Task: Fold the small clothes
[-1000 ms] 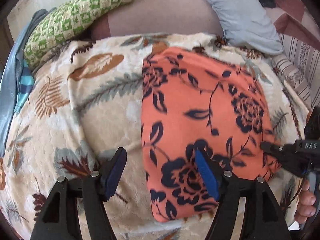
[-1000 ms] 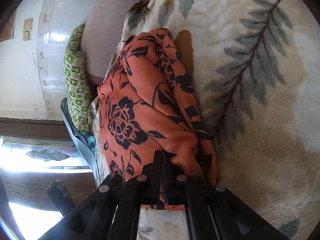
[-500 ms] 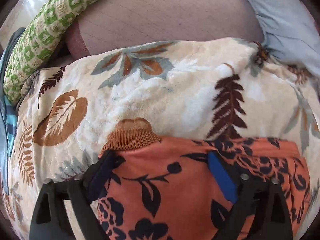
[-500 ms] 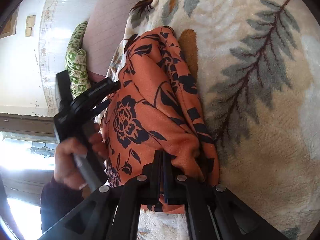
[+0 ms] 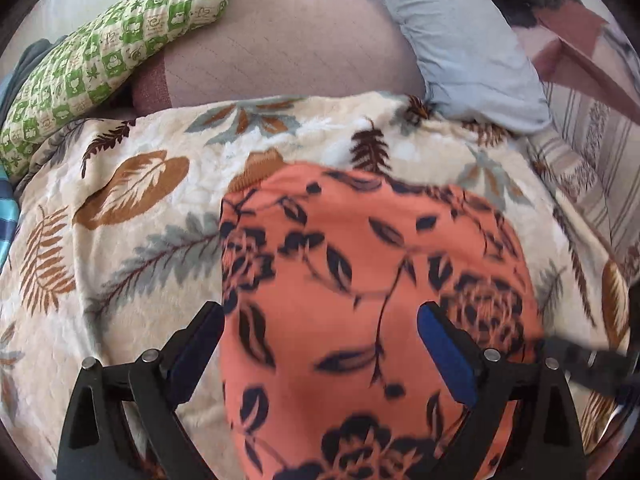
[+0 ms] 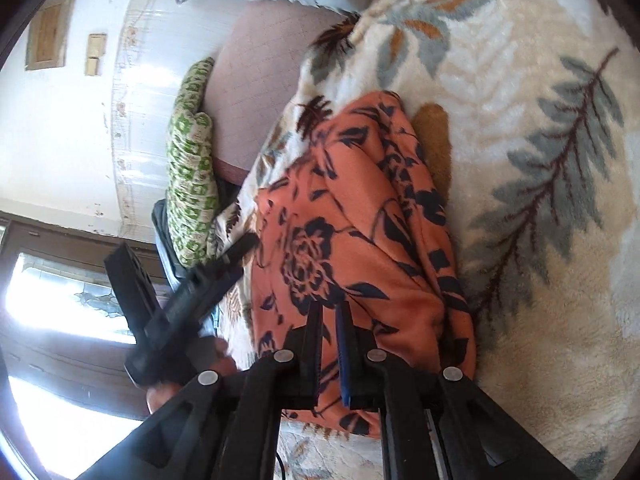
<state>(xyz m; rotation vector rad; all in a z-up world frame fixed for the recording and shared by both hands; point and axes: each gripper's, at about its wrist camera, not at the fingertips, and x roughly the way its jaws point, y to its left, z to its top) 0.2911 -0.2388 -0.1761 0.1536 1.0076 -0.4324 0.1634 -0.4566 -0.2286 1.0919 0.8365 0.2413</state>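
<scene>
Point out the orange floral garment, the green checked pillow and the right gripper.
orange floral garment point(image 5: 360, 280): left wrist view, middle of its top layer.
green checked pillow point(image 5: 116, 52): left wrist view, middle of its cover.
right gripper point(image 6: 329, 316): right wrist view, between its fingertips.

1. Garment point(image 5: 360, 300): soft matt cloth, orange with a dark floral print, with a ribbed knit cuff point(image 5: 262, 164).
2. Blanket point(image 5: 132, 264): thick plush fleece, fuzzy.
3. Left gripper point(image 5: 320, 334): matt black plastic, blue pads point(image 5: 446, 354), shiny metal pins.
4. Right gripper point(image 6: 328, 332): the same black plastic.
5. Cushion point(image 5: 120, 40): quilted green-check cloth.
6. Pillow point(image 5: 460, 40): smooth pale-blue cloth.
7. Wall point(image 6: 60, 140): glossy.
</scene>
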